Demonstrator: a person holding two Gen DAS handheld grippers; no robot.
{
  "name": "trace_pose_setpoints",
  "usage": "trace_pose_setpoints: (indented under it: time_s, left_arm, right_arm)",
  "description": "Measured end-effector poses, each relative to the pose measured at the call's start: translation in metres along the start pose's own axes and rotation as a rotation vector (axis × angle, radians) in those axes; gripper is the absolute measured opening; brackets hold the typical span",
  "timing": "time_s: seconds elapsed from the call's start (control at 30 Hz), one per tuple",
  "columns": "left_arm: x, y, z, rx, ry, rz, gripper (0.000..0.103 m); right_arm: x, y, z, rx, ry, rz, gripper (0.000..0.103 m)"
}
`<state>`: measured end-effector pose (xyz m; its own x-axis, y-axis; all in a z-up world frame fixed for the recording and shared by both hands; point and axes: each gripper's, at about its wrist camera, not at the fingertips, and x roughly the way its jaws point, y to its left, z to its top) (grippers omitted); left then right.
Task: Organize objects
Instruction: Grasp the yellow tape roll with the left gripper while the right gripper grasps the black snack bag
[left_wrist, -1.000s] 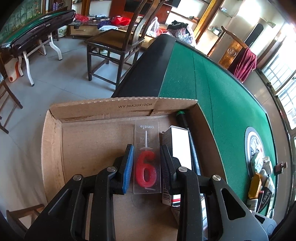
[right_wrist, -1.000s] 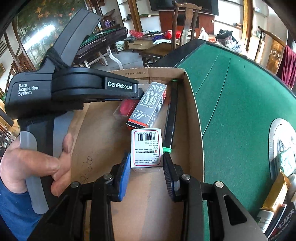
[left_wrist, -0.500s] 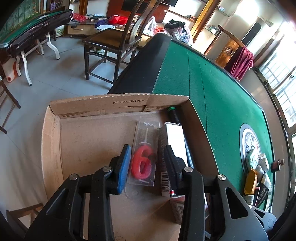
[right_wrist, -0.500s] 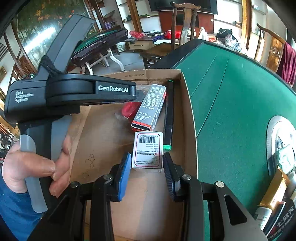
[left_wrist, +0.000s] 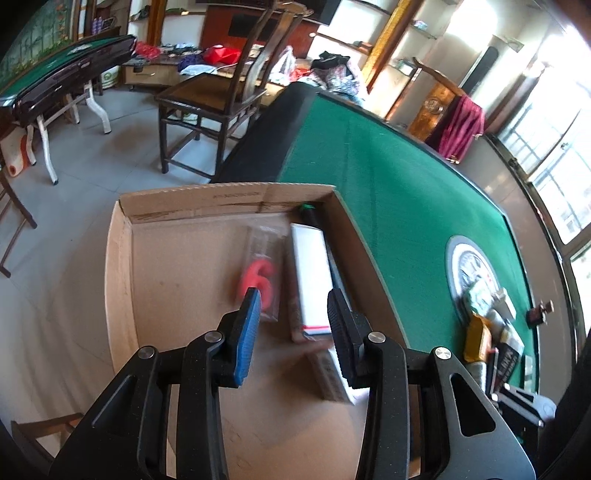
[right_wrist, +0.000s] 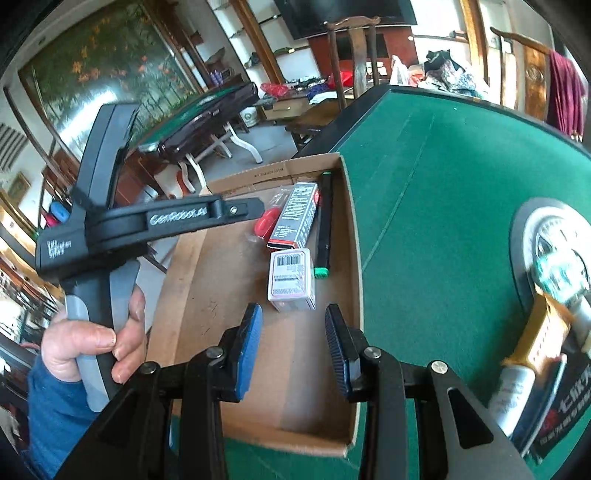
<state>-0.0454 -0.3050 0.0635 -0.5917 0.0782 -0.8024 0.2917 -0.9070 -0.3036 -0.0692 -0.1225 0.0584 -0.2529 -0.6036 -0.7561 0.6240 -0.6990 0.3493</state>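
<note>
Right tool (right_wrist: 293, 334) just short of small box (right_wrist: 291, 278)

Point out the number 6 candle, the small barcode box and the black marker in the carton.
number 6 candle (left_wrist: 260, 282), left wrist view, on the red digit.
small barcode box (right_wrist: 291, 275), right wrist view, on its labelled top face.
black marker (right_wrist: 325, 221), right wrist view, mid-barrel.

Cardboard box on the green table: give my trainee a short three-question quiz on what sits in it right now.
1. True or false: the number 6 candle pack lies inside the cardboard box.
2. Which item lies against the box's wall beside the green felt? A) black marker B) small barcode box C) candle pack
3. Fill in: the right gripper holds ____.

Key: 1 true; 2 A; 3 nothing, its jaws are open and clear of the small barcode box.
</note>
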Motion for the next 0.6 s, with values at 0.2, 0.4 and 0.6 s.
trace_pose_setpoints:
  time_s: [0.2,0.4,0.6]
  left_arm:
    - [-0.019,-0.032,-0.022,0.059,-0.011,-0.048,0.037]
    - [-0.038,-0.086,-0.062,0.22,-0.017,-0.114,0.037]
    - [-0.047,-0.144,-0.119,0.415,-0.013,-0.199,0.057]
  right_arm:
    - [-0.04,-0.027,-0.023,0.045,-0.041,0.057,0.035]
    - [-0.088,-0.066,-0.049,0.086,-0.113,0.066,0.037]
    - [-0.124,-0.118,-0.079,0.181,-0.193,0.036,0.043]
